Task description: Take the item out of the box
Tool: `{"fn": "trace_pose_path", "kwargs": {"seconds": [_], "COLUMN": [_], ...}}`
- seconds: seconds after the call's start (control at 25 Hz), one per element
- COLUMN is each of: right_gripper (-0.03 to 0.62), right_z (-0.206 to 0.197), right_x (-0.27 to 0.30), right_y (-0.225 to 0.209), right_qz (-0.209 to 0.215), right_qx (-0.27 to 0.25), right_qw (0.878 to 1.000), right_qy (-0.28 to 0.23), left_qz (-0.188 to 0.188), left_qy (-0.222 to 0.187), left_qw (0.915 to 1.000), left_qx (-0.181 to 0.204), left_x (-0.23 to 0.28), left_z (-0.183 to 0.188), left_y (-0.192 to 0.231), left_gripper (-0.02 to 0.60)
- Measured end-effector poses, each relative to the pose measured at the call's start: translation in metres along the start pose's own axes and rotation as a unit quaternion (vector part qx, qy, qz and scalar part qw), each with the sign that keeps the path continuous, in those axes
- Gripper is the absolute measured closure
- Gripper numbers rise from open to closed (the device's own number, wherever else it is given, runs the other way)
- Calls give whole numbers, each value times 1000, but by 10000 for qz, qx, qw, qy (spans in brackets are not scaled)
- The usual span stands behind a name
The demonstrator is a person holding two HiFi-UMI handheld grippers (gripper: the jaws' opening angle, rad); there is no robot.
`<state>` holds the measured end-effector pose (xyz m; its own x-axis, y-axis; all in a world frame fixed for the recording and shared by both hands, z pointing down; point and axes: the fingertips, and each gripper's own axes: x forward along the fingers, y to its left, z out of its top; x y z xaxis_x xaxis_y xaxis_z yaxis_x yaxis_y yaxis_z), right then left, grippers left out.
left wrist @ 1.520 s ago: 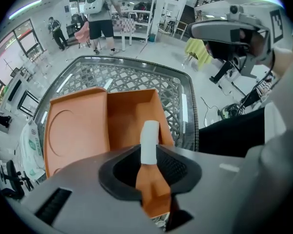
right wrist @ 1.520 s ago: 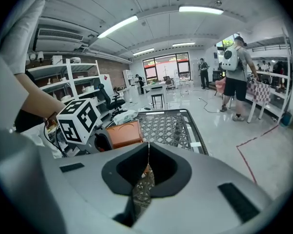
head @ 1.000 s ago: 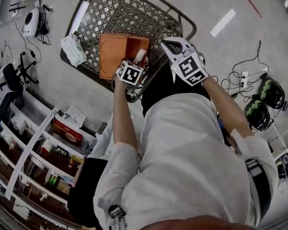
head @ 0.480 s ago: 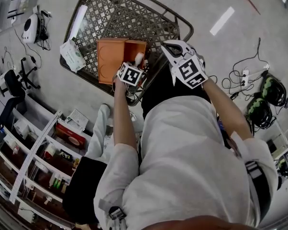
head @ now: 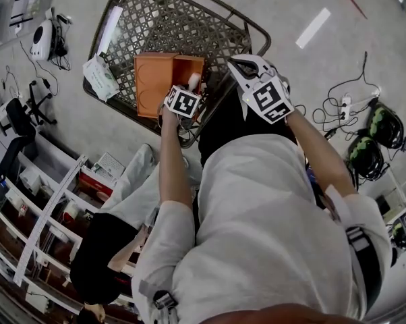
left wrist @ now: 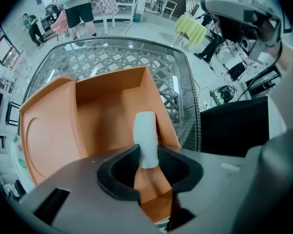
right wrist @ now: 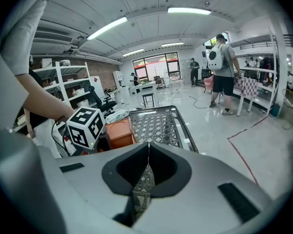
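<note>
Mesh table (head: 183, 25): tube (left wrist: 146, 138) lengthwise along L jaws

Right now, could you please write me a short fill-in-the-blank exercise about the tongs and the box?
The left tongs are shut on a small ____ item.
The open box is ____ in colour.
The right tongs are shut and hold ____.

Missing words: white; orange; nothing.
</note>
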<state>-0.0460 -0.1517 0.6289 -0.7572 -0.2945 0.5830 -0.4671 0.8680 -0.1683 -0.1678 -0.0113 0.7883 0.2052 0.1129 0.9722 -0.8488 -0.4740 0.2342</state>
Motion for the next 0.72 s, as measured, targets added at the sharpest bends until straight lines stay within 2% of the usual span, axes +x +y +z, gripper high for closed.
{"fn": "trace_pose_path", "kwargs": {"seconds": [0.2, 0.44, 0.72], "right_gripper": [589, 589, 589], "right_z": [2, 3, 6], "right_x": [2, -1, -1], "right_y": [3, 2, 9], "right_qz": [35, -13, 120], "right_qx": [37, -73, -108], "right_qw": [10000, 10000, 9999], "right_qy": [-34, 23, -38], "left_qz": [145, 116, 392], "left_qy": [-82, -396, -628], "left_qw": [9998, 9979, 9955], "left_qx": [-49, -503, -595], "left_x": [-3, -4, -9], "left_z": [4, 0, 4], "left_y": [4, 4, 8], "left_gripper": [471, 466, 466]}}
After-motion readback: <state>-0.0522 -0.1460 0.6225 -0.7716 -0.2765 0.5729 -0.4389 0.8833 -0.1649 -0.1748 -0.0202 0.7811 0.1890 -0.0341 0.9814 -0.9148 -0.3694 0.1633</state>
